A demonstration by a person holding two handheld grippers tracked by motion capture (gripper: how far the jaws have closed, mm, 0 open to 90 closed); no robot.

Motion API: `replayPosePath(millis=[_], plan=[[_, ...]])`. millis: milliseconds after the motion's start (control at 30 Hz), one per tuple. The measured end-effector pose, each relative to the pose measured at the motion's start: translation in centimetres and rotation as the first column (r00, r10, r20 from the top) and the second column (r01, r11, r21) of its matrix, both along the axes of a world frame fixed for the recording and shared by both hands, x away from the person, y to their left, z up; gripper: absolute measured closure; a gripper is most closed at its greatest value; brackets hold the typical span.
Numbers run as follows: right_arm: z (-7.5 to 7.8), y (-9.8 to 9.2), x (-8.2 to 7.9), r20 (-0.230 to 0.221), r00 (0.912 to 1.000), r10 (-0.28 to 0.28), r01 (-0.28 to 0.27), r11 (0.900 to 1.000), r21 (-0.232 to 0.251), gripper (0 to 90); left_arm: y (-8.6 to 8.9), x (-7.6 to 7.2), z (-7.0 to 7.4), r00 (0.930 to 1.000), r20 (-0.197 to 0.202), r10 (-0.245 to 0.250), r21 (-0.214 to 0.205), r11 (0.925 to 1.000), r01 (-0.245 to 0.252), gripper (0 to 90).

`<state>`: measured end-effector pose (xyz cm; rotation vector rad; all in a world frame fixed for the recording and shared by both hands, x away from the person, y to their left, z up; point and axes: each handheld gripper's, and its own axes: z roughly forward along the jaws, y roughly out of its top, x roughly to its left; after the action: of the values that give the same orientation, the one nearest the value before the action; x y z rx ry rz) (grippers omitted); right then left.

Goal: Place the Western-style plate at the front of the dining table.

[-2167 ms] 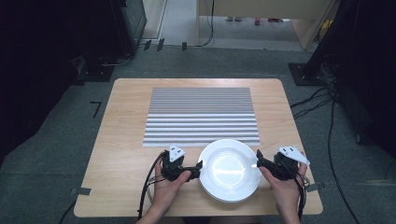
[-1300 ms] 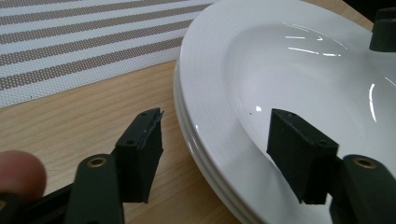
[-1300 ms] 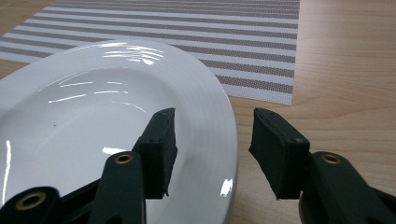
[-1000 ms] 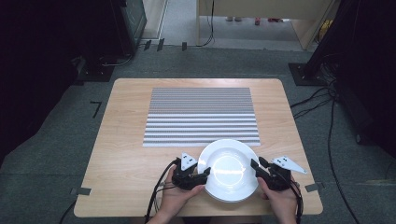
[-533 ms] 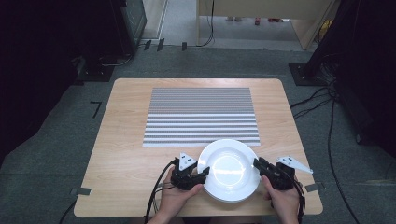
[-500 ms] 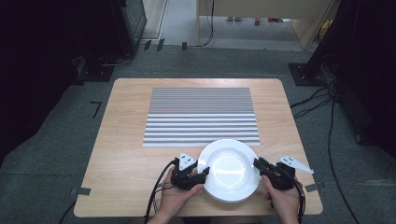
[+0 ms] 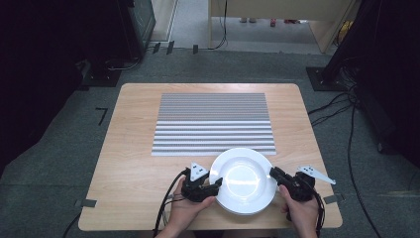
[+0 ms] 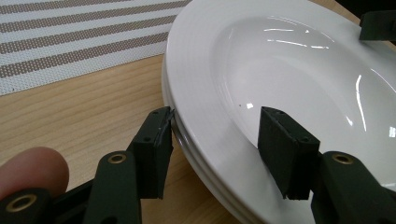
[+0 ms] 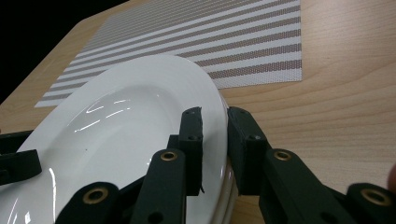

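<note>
A: Gripper count, two. Right gripper is at the right rim of the plate; its jaws have just been closing and now clench the rim, one pad inside, one outside, as the right gripper view shows.

B: Left gripper?

A: At the plate's left rim. In the left gripper view the rim passes between its jaws. Outer pad touches the rim edge; inner pad stands over the plate's inside, and I cannot tell whether it presses. Grip state undetermined.

B: Plates, one?

A: Edges seen from the left gripper view look stacked, at least two layers under the top plate. Exact count cannot be told.

B: Location?

A: Near edge of the bench, right of centre, just in front of one striped mat; the plate's far rim overlaps the mat's near edge. Two hands, one per gripper.
</note>
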<state>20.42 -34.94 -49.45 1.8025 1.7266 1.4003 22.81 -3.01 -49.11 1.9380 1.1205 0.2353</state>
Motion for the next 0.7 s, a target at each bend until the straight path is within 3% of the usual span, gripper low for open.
replayPosePath(millis=[267,400,600,700], plan=[[-0.24,-0.63,0.26,-0.024,0.9997,0.005,-0.003,0.9964,0.085,77.5,0.06,0.15,-0.22,0.9998,-0.015,0.012,-0.021,0.9997,-0.012,45.8],[-0.49,-0.92,0.46,-0.038,0.9993,0.007,-0.001,0.9876,0.157,77.3,0.05,0.17,-0.31,0.9997,-0.017,0.016,-0.025,0.9996,-0.016,45.8],[-0.62,-0.78,0.59,-0.054,0.9984,0.018,-0.007,0.9794,0.202,76.0,0.0,0.18,-0.42,0.9996,-0.017,0.023,-0.029,0.9993,-0.023,45.9],[-0.6,-0.75,0.65,-0.049,0.9986,0.021,-0.011,0.9813,0.192,75.9,-0.03,0.18,-0.39,0.9996,-0.015,0.022,-0.025,0.9994,-0.022,46.0]])
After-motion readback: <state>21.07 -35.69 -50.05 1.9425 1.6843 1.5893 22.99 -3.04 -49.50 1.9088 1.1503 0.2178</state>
